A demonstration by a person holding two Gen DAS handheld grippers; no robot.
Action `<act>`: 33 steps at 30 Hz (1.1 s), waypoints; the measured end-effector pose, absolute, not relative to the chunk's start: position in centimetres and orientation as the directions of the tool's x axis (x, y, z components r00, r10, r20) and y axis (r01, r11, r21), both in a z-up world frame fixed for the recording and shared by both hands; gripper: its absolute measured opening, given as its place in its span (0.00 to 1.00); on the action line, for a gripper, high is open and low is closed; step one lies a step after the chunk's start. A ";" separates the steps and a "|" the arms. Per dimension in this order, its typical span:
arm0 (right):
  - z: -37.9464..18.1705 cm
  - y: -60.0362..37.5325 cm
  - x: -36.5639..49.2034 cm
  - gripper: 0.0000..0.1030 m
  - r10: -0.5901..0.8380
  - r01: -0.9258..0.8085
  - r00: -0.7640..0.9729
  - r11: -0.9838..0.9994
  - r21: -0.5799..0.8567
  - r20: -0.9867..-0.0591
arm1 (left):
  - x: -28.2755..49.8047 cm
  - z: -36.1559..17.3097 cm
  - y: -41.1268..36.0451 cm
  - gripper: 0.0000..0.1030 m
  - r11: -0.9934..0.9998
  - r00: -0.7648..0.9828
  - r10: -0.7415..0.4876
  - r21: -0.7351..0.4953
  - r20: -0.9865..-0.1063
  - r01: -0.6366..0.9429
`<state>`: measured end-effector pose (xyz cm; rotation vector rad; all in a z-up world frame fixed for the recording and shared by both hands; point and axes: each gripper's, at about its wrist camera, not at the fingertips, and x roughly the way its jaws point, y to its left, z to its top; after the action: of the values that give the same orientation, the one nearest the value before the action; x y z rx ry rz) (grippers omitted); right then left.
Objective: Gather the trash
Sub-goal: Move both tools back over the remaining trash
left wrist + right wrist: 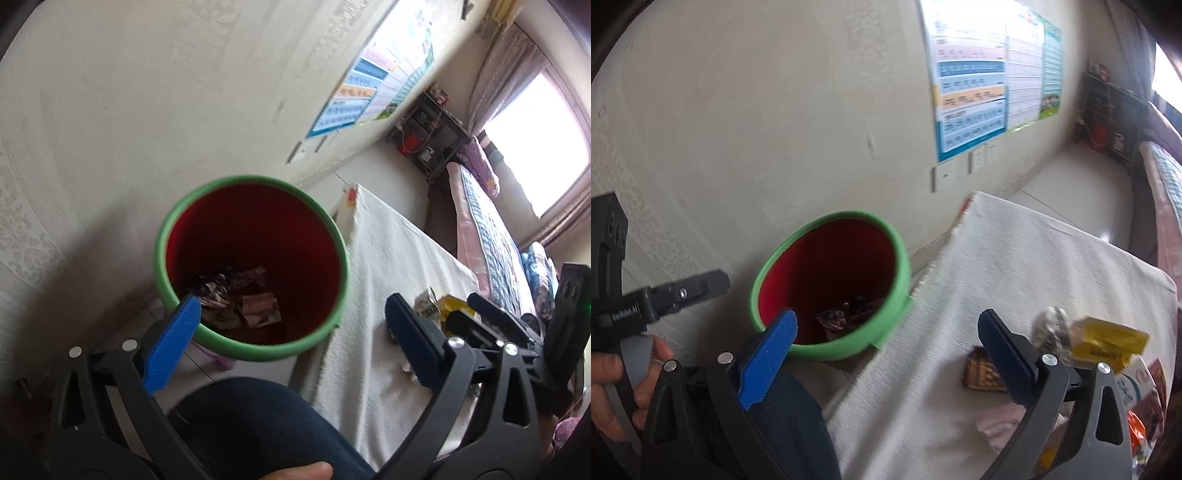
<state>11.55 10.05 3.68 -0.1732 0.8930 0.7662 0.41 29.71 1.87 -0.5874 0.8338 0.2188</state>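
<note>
Left wrist view, from the left: the left gripper (291,317) stands with its jaws spread wide and nothing between the pads. The blue left finger (173,343) overlaps the near rim of the trash bin (255,349), a red bucket with a green rim standing on the floor by the wall. At its bottom lie crumpled wrappers (240,299), seen just past that blue fingertip and well inside the gap between the jaws. Below, a knee in dark trousers (258,424) fills the lower middle. To the right, the dark finger (413,343) lies over the white-clothed table (388,251), and beyond its tip sit a small crumpled piece (426,301) and a yellow packet (452,304); motion blur makes both hard to identify.

Right wrist view, from the left: a hand (613,384) holds the other gripper's handle at the edge. The right gripper (886,332) is likewise released and empty, its blue fingertip over the bin's (827,352) near rim. On the table (1015,251), a dark patterned wrapper (979,373) lies just left of the dark finger, inside the gap, and a grey crumpled scrap (1051,328) and a yellow box (1108,341) lie beyond it to the right.
</note>
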 end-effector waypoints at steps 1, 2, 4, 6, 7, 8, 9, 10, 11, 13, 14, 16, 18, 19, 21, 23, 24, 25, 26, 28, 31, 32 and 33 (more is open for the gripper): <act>3.7 9.2 11.6 0.92 0.524 -0.656 0.391 0.735 0.170 -0.756 | 0.5 1.8 28.9 0.95 0.828 0.659 -0.039 -0.394 -0.751 -0.400; 3.7 8.3 11.6 0.92 0.518 -0.645 0.397 0.744 0.171 -0.758 | 0.7 1.8 28.4 0.95 0.832 0.658 -0.033 -0.385 -0.753 -0.399; 3.7 6.4 11.7 0.92 0.502 -0.624 0.413 0.764 0.166 -0.760 | 1.1 1.8 26.6 0.95 0.849 0.656 -0.031 -0.366 -0.755 -0.381; 3.6 4.7 11.8 0.92 0.486 -0.602 0.429 0.782 0.161 -0.761 | 1.6 1.8 24.7 0.95 0.868 0.654 -0.047 -0.354 -0.755 -0.347; 3.6 3.9 11.9 0.92 0.481 -0.592 0.434 0.790 0.160 -0.762 | 1.9 1.8 23.6 0.95 0.875 0.652 -0.060 -0.355 -0.756 -0.331; 3.5 2.8 11.9 0.92 0.471 -0.577 0.444 0.801 0.159 -0.762 | 2.1 1.8 23.1 0.95 0.877 0.650 -0.071 -0.358 -0.757 -0.321; 3.4 1.9 12.0 0.92 0.463 -0.564 0.451 0.811 0.158 -0.763 | 2.4 1.7 22.0 0.95 0.883 0.647 -0.087 -0.360 -0.758 -0.302; 3.3 0.8 12.0 0.92 0.454 -0.550 0.458 0.820 0.158 -0.764 | 2.8 1.6 21.0 0.95 0.890 0.644 -0.099 -0.356 -0.759 -0.284; 3.2 -0.4 12.0 0.92 0.443 -0.534 0.466 0.831 0.156 -0.766 | 3.1 1.6 20.2 0.95 0.896 0.642 -0.106 -0.353 -0.760 -0.271; 2.9 -2.7 12.0 0.92 0.418 -0.503 0.483 0.852 0.147 -0.770 | 3.8 1.3 18.4 0.95 0.907 0.634 -0.122 -0.345 -0.764 -0.241; 2.8 -3.6 11.9 0.92 0.407 -0.491 0.488 0.859 0.143 -0.772 | 4.1 1.2 17.7 0.95 0.910 0.630 -0.131 -0.346 -0.766 -0.230; 2.5 -5.7 11.9 0.92 0.387 -0.461 0.496 0.876 0.142 -0.777 | 4.8 0.8 16.1 0.95 0.913 0.621 -0.151 -0.350 -0.769 -0.212; 2.2 -7.8 12.0 0.92 0.364 -0.431 0.505 0.892 0.136 -0.783 | 5.5 0.5 14.7 0.95 0.916 0.612 -0.168 -0.352 -0.773 -0.193; 2.0 -9.0 12.0 0.92 0.348 -0.413 0.511 0.901 0.131 -0.786 | 5.8 0.4 14.1 0.95 0.917 0.608 -0.175 -0.353 -0.775 -0.185; 1.7 -10.6 12.1 0.92 0.330 -0.390 0.518 0.912 0.125 -0.790 | 6.4 0.3 12.8 0.95 0.923 0.599 -0.191 -0.351 -0.778 -0.161; 1.4 -12.4 12.0 0.92 0.310 -0.365 0.525 0.923 0.120 -0.793 | 6.9 0.1 11.3 0.95 0.933 0.582 -0.202 -0.336 -0.788 -0.131; 1.2 -13.3 12.0 0.92 0.299 -0.354 0.529 0.928 0.113 -0.795 | 7.1 0.1 10.7 0.95 0.936 0.574 -0.206 -0.330 -0.792 -0.120; 1.1 -14.0 12.0 0.92 0.289 -0.344 0.532 0.933 0.108 -0.796 | 7.2 -0.1 10.1 0.95 0.939 0.567 -0.212 -0.326 -0.796 -0.107; 0.9 -14.5 12.0 0.92 0.283 -0.339 0.532 0.935 0.106 -0.798 | 7.4 -0.2 9.4 0.95 0.943 0.556 -0.224 -0.322 -0.801 -0.083; 0.5 -15.4 12.1 0.92 0.270 -0.328 0.532 0.939 0.099 -0.803 | 7.6 -0.6 8.3 0.95 0.951 0.535 -0.233 -0.304 -0.812 -0.048; -0.4 -16.7 12.2 0.92 0.244 -0.334 0.523 0.940 0.067 -0.817 | 7.9 -1.2 6.4 0.95 0.963 0.507 -0.237 -0.269 -0.829 0.010; -0.6 -16.9 12.3 0.92 0.236 -0.337 0.520 0.940 0.056 -0.821 | 8.0 -1.5 5.9 0.95 0.967 0.495 -0.235 -0.255 -0.837 0.028; -1.0 -17.1 12.4 0.92 0.230 -0.342 0.513 0.939 0.049 -0.827 | 8.1 -1.7 5.6 0.95 0.968 0.488 -0.232 -0.246 -0.841 0.036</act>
<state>12.36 -17.13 -0.98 -0.1259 0.9732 0.3446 8.13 5.60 -1.66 -0.2060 1.0500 -0.1648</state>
